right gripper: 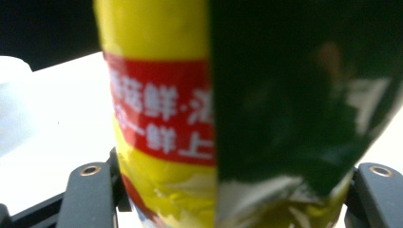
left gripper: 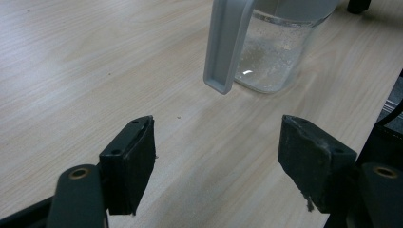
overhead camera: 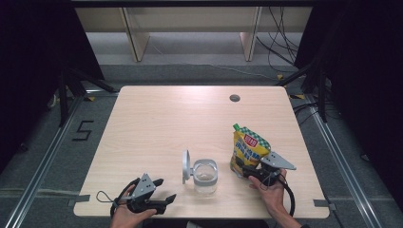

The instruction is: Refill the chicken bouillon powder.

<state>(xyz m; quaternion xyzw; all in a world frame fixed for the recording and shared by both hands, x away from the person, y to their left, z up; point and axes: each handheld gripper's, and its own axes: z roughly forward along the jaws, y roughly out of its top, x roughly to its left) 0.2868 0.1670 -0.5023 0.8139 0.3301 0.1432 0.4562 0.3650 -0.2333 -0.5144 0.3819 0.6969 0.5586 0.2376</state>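
A yellow stand-up pouch (overhead camera: 248,149) with a red label and a green spout cap stands upright at the table's front right. My right gripper (overhead camera: 243,171) grips its lower part from the near side; in the right gripper view the pouch (right gripper: 161,118) fills the gap from one jaw to the other. A clear glass jar (overhead camera: 205,176) stands at front centre, its grey hinged lid (overhead camera: 186,167) flipped open to the left. My left gripper (overhead camera: 165,188) rests open near the front edge, left of the jar. Its view shows the jar (left gripper: 273,57) and lid (left gripper: 225,45) ahead, nothing between the jaws (left gripper: 218,161).
The light wooden table (overhead camera: 166,118) has a round cable hole (overhead camera: 235,98) near its far edge. Wooden furniture legs and loose cables lie on the floor beyond. Dark curtains hang on both sides.
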